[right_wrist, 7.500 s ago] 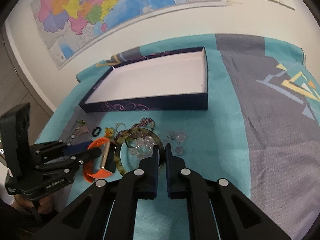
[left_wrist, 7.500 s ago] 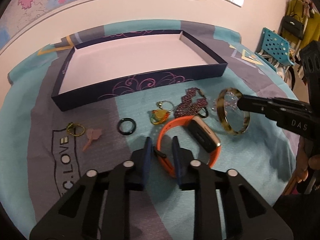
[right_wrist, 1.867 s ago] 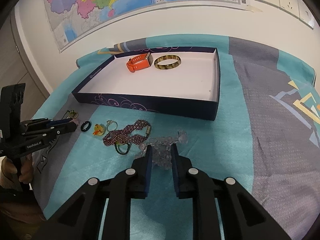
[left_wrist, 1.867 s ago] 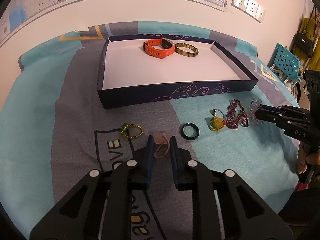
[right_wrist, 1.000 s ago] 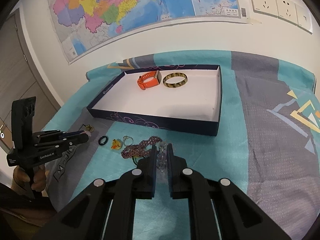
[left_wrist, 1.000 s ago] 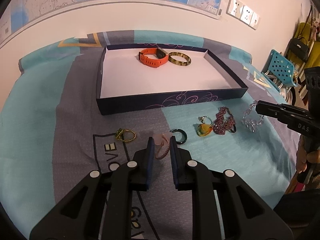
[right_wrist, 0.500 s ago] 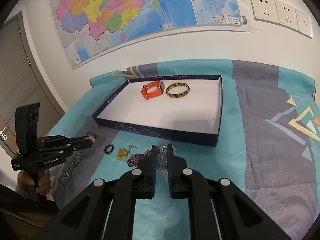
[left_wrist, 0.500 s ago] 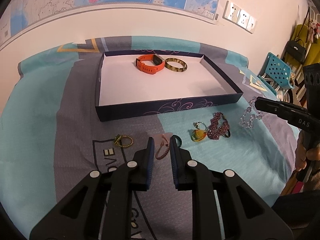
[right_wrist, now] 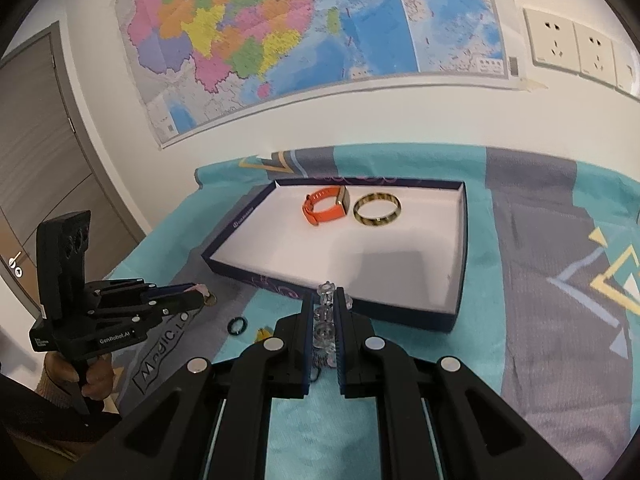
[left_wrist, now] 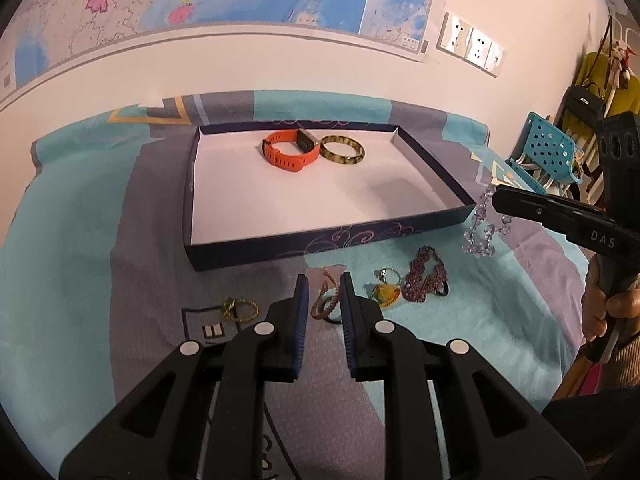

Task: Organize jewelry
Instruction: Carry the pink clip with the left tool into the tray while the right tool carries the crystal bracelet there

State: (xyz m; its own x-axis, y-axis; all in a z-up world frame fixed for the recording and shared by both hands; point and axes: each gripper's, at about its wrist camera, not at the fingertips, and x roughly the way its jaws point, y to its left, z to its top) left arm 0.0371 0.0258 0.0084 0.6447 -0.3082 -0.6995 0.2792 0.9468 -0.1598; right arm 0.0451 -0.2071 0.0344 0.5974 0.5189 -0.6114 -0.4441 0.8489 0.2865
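1. Jewelry is split three ways: two pieces held in the grippers, several loose on the cloth, two already in the box.
2. Nearest in the left wrist view, the left gripper [left_wrist: 323, 292] is closed down to a narrow gap on a pink braided bracelet [left_wrist: 325, 303], which hangs between its blue pads above the cloth.
3. Nearest in the right wrist view, the right gripper [right_wrist: 323, 304] is clamped on a clear bead bracelet [right_wrist: 325, 320]; in the left wrist view the same beads [left_wrist: 482, 226] dangle from its tip in the air, just off the right front corner of the box.
4. On the teal and grey cloth [left_wrist: 80, 240] in front of the box lie a small gold ring [left_wrist: 239, 309] to the left, a yellow charm on a ring [left_wrist: 386, 289] just right of the left gripper's tip, and a dark red bead bracelet [left_wrist: 425, 280] touching or just beside the charm.
5. A black ring [right_wrist: 237, 325] lies on the cloth between the two grippers in the right wrist view.
6. Beyond them sits the dark blue box [left_wrist: 256, 246] with a white floor, open at the top.
7. At the far end of the box an orange watch [left_wrist: 291, 153] and a mottled brown bangle [left_wrist: 343, 151] lie side by side, touching or nearly so, the watch on the left.
8. Behind the table a map [right_wrist: 280, 32] hangs on the wall, with wall sockets [right_wrist: 576, 52] to its right.
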